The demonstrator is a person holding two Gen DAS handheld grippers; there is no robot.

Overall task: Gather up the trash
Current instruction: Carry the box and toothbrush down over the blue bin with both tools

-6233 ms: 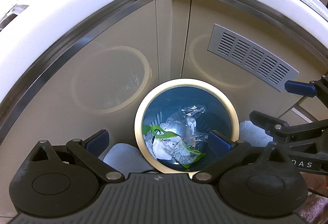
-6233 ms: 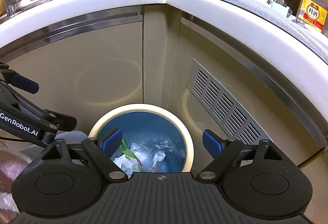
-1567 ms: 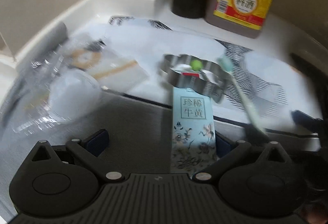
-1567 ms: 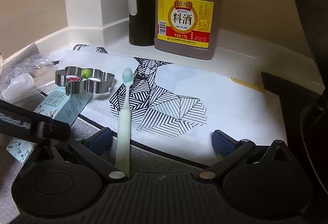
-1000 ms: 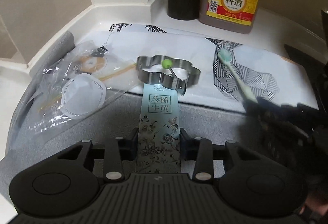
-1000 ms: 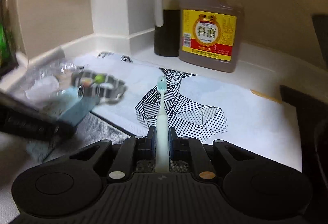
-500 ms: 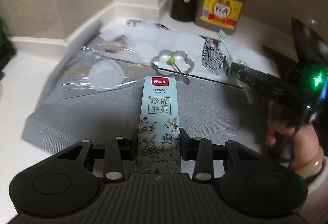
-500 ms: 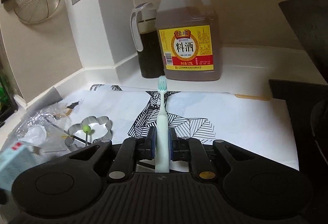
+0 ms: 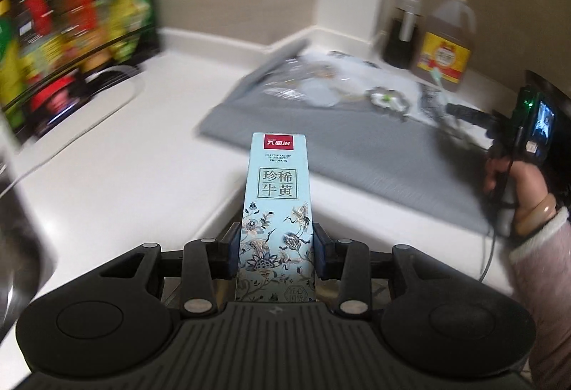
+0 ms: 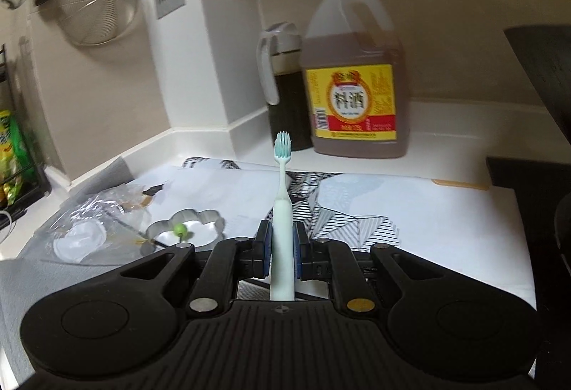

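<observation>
Since the earlier frame, the left gripper had pulled away from the grey mat, carrying the pale-blue carton out over the white counter's edge, with a blurred rack of bottles now at far left. Its jaws were clenched on the carton's lower sides, the box standing up between them and pointing forward. Farther right, the right gripper hovered over the patterned sheet, its jaws clamped on the handle of a mint toothbrush, bristles up. A flower-shaped metal ring lay left of it; a cooking-wine jug stood behind.
</observation>
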